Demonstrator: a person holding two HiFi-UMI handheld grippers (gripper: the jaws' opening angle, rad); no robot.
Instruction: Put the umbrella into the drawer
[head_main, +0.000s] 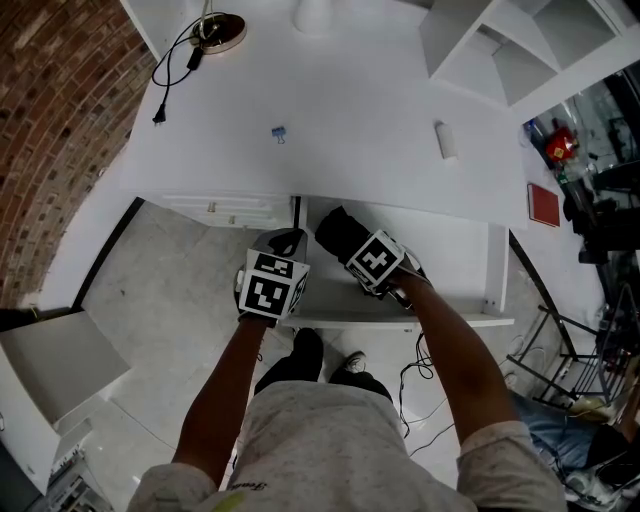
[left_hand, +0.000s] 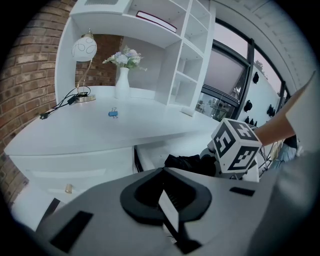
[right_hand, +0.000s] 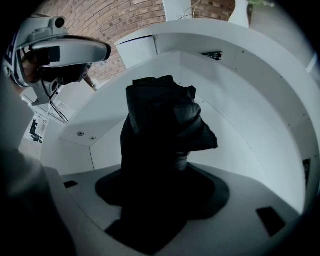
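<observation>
A white desk (head_main: 340, 120) filled the upper half of the head view, with a white shelf unit (head_main: 510, 50) at its far right corner and a brick wall (head_main: 50, 120) to its left. Beneath the desk's front edge a white drawer (head_main: 450, 250) stood pulled out toward the person.

A folded black umbrella (head_main: 340, 232) lay within the drawer's opening, at its left end close under the desk edge. The right gripper (head_main: 352, 247) was clamped around it. In the right gripper view the dark fabric bundle rose straight out from between the jaws, with the drawer's white walls curving around it. Whether the umbrella touched the drawer floor could not be told.

The left gripper (head_main: 278, 245) hung just left of the drawer, beside the right one. Its jaws were pressed together with nothing between them.

A lamp (left_hand: 84, 50) stood at the desk's far left, its black cable (head_main: 165, 85) trailing to a plug. A white vase of flowers (left_hand: 122, 75) stood next to the lamp. A small blue binder clip (head_main: 279, 133) lay on the bare desktop.
</observation>
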